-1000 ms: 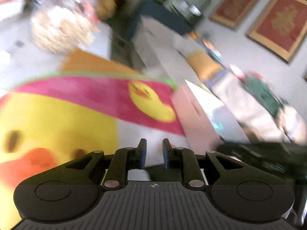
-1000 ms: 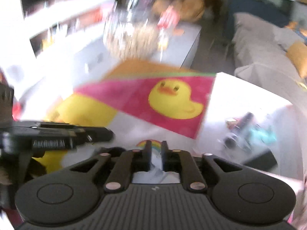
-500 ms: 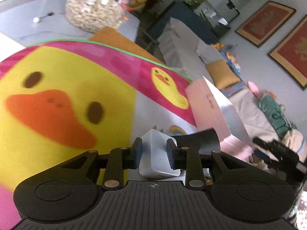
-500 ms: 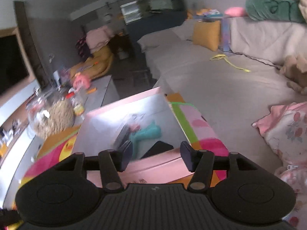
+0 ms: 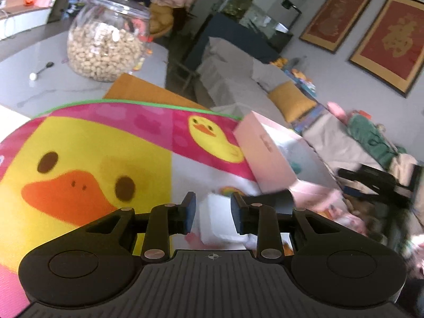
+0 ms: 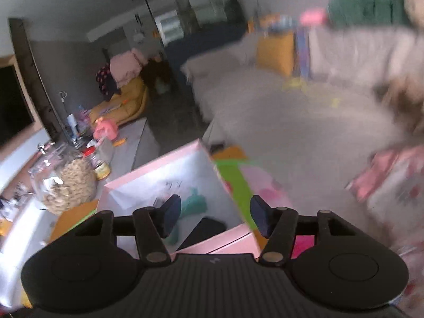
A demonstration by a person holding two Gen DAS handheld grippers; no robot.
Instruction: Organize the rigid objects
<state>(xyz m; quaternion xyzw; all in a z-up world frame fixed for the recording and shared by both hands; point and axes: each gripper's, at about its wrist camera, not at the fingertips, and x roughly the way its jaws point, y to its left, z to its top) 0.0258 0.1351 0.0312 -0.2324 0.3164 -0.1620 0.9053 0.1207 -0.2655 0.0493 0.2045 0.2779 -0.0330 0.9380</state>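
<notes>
A white charger and a pink box on a duck-patterned mat

The left gripper point(image 5: 213, 213) is seen with its jaws just opened a little, and the white charger point(image 5: 221, 221) lies between them on the mat point(image 5: 106, 143); whether the pads press on it cannot be told. The right gripper point(image 6: 216, 216) is held with jaws parted and empty above the pink box point(image 6: 225, 241), in which a teal toy point(image 6: 194, 202) and a black object point(image 6: 208, 228) are lying.

Soft, even daylight fills both fisheye views, which bend and darken at the corners. The glass jar point(image 5: 106, 45) shows glare. The right wrist view smears with motion blur across the sofa point(image 6: 304, 122).
</notes>
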